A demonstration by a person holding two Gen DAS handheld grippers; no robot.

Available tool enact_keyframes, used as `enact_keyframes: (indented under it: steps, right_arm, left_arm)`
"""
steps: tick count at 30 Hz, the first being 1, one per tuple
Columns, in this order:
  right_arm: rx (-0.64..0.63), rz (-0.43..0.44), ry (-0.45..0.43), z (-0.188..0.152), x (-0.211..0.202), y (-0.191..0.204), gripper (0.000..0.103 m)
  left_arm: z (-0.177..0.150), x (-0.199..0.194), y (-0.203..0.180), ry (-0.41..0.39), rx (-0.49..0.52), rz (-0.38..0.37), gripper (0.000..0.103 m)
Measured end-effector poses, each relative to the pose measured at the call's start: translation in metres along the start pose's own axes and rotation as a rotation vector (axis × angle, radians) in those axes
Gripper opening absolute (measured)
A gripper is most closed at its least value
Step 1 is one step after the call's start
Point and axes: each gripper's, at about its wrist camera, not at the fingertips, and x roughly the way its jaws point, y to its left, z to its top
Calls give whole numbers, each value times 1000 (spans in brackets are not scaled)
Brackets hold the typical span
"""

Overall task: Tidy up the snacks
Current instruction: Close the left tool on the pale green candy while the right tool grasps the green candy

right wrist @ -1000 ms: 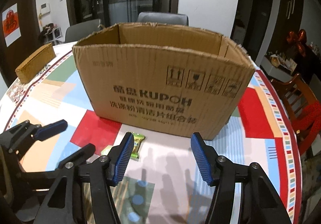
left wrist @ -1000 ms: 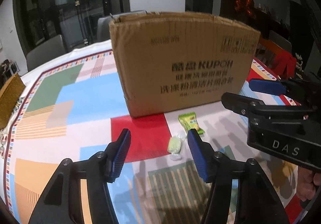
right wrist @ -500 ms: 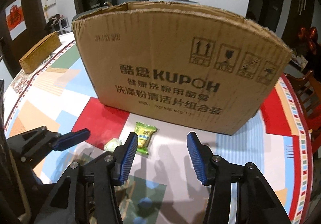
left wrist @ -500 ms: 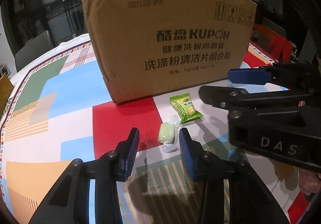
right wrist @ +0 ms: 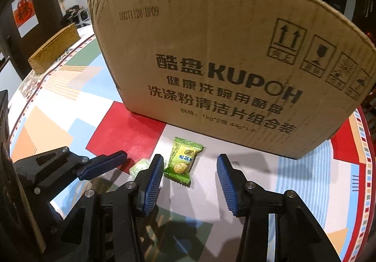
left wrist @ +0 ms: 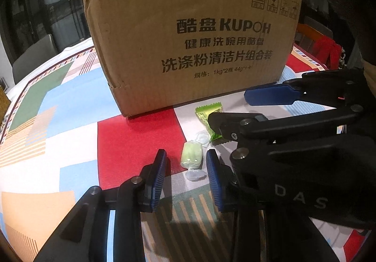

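Observation:
A pale green wrapped candy [left wrist: 191, 156] lies on the red patch of the tablecloth, between the blue pads of my left gripper [left wrist: 186, 158]. Those jaws are closing, with a small gap still showing on each side of the candy. Just behind it lies a green and yellow snack packet [right wrist: 182, 161], half hidden in the left wrist view by my right gripper [left wrist: 230, 108]. In the right wrist view the packet sits between the jaws of my right gripper [right wrist: 190, 161], close to the left pad. These jaws are closing too and do not touch it. A tall cardboard box [right wrist: 223, 62] stands right behind both sweets.
The table carries a colourful patchwork cloth [left wrist: 58, 102]. A woven straw box [right wrist: 54, 48] sits at its far left edge. A grey chair [left wrist: 35, 55] stands beyond the table, and a red one [left wrist: 326, 48] at the right. The two grippers stand close side by side.
Both grippers have sunk towards the table and moved closer to the box. Their jaws have narrowed, the left around the pale candy, the right around the green packet.

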Motion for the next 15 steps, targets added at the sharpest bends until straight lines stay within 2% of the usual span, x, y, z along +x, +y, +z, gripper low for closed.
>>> enact_keyframes:
  steps: [9,15]
  right_arm:
    - [14,-11,41,2,18,7,44]
    - [23,-13,57,1,27,12,38]
  left_arm:
    - [1,5,10,-14,-13,-16,34]
    - [4,8,13,-14,-16,-37,31]
